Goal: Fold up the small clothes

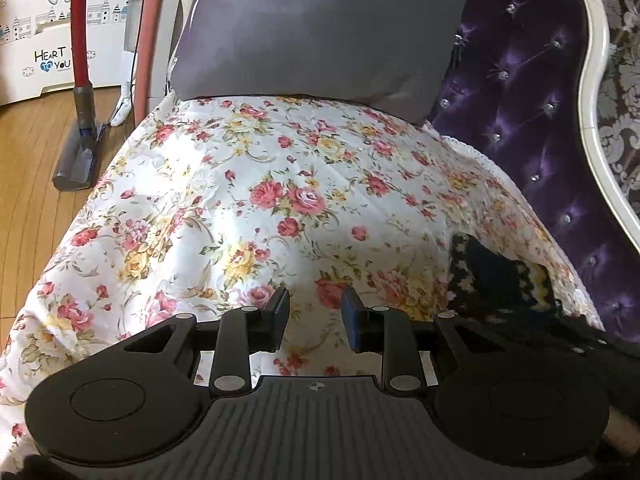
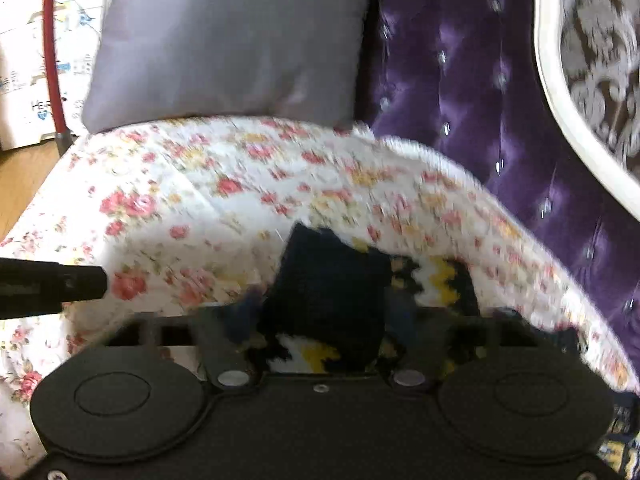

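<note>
My right fingers (image 2: 320,320) pinch the sock (image 2: 332,280) near the sofa's (image 2: 480,100) back edge to fold it; my left fingers (image 1: 316,316) wait, partly open and holding nothing.

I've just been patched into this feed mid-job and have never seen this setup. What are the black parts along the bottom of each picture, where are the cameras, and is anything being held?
No robot here: a person carries a two-finger gripper in each hand, each with a fisheye camera looking forward along its fingers. The black parts are those tools. One picture is from the left gripper; its jaws stand apart with only the floral cover between them. The other, blurred, is from the right gripper, with a dark knitted garment with yellow and white pattern between its fingers; whether the pads press on it I cannot tell. A grey cushion leans at the back, beside purple tufted upholstery.
</note>
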A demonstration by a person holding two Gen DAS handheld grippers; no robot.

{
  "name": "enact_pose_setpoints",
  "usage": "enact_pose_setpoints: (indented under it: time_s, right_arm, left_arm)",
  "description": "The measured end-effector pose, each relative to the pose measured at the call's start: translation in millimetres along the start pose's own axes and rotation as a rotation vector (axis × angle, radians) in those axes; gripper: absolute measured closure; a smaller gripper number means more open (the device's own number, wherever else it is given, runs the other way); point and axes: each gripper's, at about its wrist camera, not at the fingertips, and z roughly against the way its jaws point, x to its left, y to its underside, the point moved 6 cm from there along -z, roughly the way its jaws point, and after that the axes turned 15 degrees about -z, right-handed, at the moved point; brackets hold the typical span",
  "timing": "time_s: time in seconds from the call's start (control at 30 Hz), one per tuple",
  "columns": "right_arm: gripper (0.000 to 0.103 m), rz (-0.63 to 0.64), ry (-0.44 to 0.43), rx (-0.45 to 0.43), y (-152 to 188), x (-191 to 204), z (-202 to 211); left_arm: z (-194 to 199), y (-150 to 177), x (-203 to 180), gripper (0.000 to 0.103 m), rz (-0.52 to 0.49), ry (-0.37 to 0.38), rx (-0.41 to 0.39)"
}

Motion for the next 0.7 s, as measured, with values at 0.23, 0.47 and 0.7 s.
enact_pose_setpoints:
  time_s: [0.23,0.47,0.7]
  right_arm:
    - [0.093,-0.264,-0.091,-0.051,-17.5,-61.8,49.1]
    - [0.093,-0.399,-0.006,-0.151,-39.2,-162.2,115.5]
    - [0.093,-0.471,0.137,-0.215,-32.5,-250.9,167.3]
  left_arm:
    - [-0.2,1.4,-7.8,0.076,-0.048,-0.002,-0.001]
    - [1.4,6.9,-29.5,0.076,-0.165,-0.009,-0.013]
    - [1.9,11.5,-53.0,0.076,-0.288,-0.019,-0.039]
